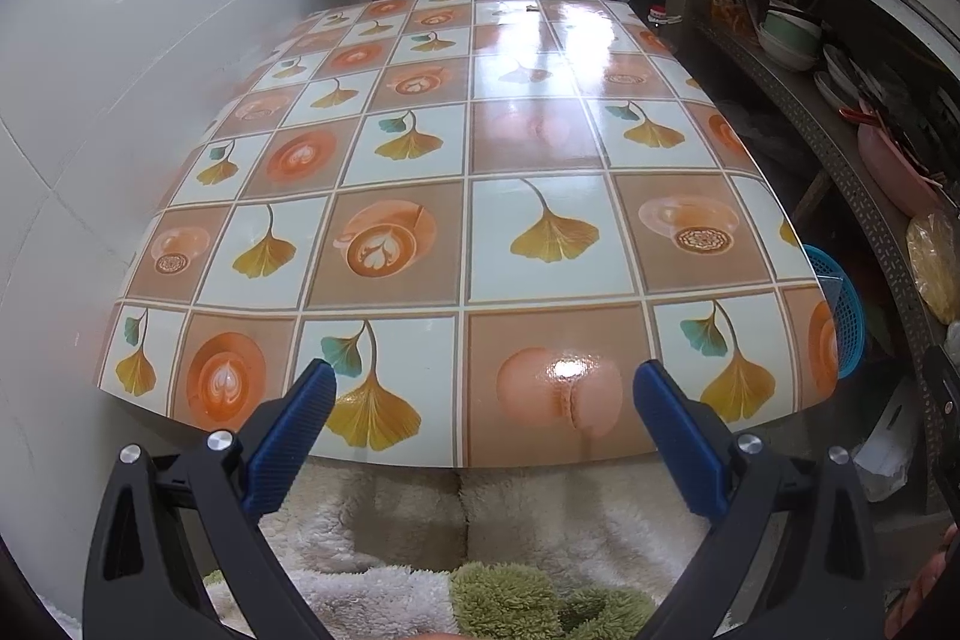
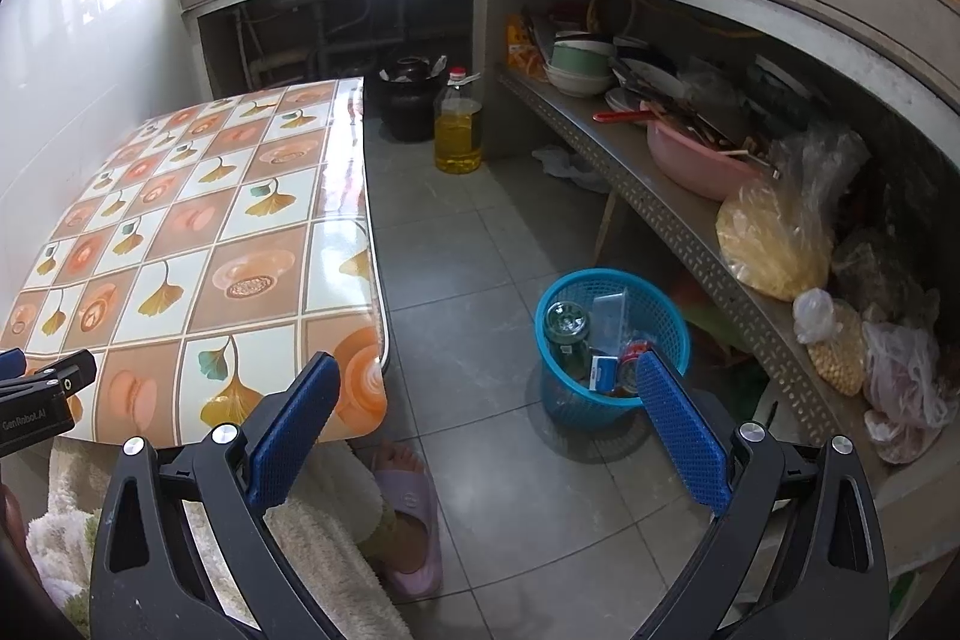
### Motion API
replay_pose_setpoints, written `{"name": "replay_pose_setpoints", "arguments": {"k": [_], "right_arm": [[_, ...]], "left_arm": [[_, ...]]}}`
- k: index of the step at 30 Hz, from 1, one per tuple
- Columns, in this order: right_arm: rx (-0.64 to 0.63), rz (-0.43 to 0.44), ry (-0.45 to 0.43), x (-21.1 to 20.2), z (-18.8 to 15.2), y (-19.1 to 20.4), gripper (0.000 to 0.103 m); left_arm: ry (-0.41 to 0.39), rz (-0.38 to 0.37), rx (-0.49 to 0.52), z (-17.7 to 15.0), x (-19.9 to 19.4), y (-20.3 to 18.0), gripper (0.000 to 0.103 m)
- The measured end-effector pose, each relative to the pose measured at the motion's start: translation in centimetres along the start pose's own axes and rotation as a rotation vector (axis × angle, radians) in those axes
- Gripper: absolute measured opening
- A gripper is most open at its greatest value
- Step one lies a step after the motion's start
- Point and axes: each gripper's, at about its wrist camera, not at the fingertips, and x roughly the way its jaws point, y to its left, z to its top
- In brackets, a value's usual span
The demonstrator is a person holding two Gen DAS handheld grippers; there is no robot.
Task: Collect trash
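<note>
Trash sits inside a blue basket on the grey tiled floor, to the right of the desk and just in front of the metal shelf. Inside the basket a glass jar, a clear bag and a few small packets can be made out; the rest is too jumbled to name.

Nearest in the right wrist view, the right tool is released, its blue pads spread wide, with nothing between them. It hangs over the floor, with the right pad overlapping the basket's near rim in the picture. Below it a foot in a lilac slipper rests on the tiles, beside a fluffy cream cloth.

The left tool is likewise released and carries nothing. It hovers at the near edge of the desk, above the same fluffy cloth. A sliver of the basket shows past the desk's right edge in this view.

The desk wears a glossy cover printed with yellow leaves and coffee cups. Its top looks bare apart from a small dark speck at the far edge, too small to identify.

Farther off, a bottle of yellow oil and a dark pot stand on the floor. The shelf holds a pink basin, stacked bowls and plastic bags of food.
</note>
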Motion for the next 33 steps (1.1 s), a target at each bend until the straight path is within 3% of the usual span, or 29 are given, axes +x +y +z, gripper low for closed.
{"name": "replay_pose_setpoints", "arguments": {"k": [33], "right_arm": [[-0.008,-0.011,-0.009,-0.41,-0.31,0.65,0.095]], "left_arm": [[0.01,-0.001,0.016,0.14,0.04,-0.53,0.097]]}}
